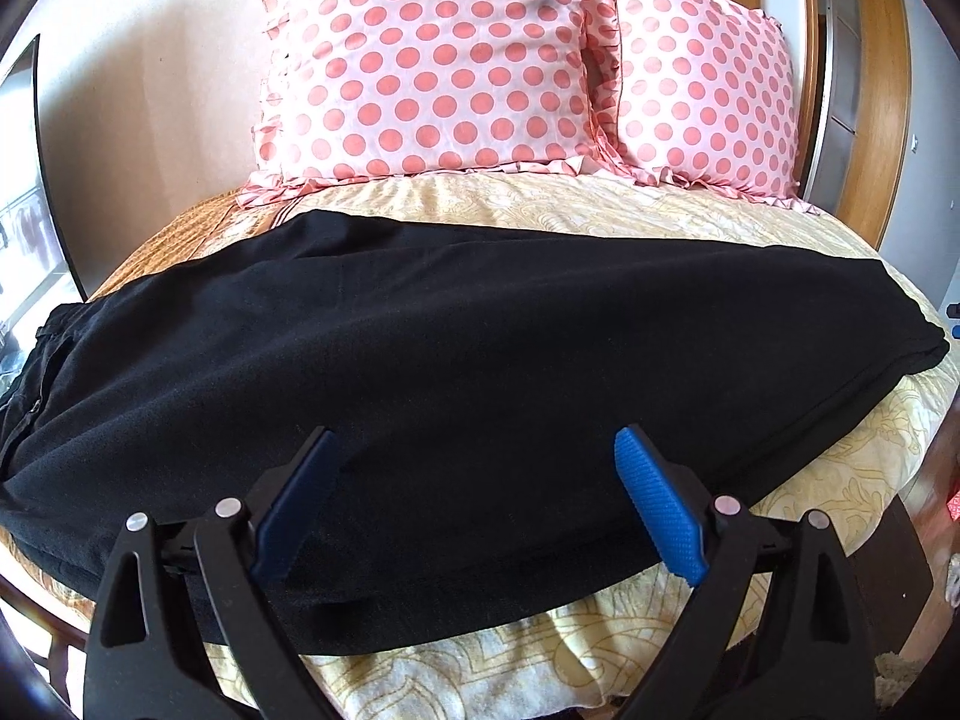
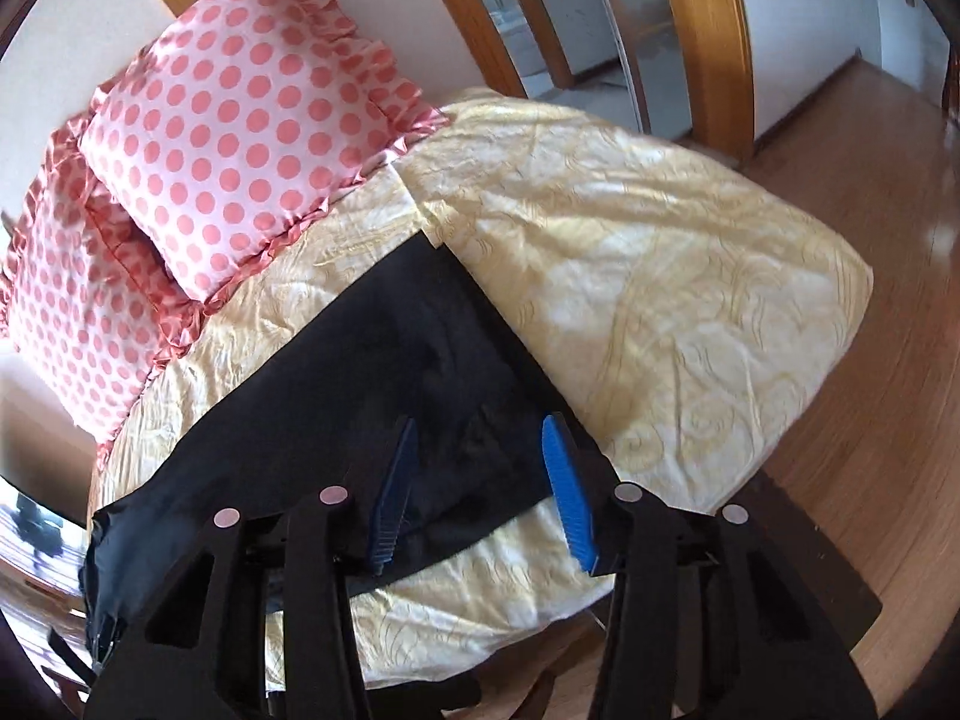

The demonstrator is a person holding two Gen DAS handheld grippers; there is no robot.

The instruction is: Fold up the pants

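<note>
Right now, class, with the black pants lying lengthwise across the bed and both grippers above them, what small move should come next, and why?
Probably lower the right gripper onto the leg end of the pants and close on it. Its jaws stand apart with nothing clamped, and the pants still lie full length on the bedspread. The left gripper, also open, hovers mid-length.

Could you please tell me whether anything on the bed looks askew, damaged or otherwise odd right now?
Nothing stands out. The black pants lie flat across the yellow bedspread, legs stacked with edges roughly aligned. Two polka-dot pillows lean at the head, overlapping.
</note>
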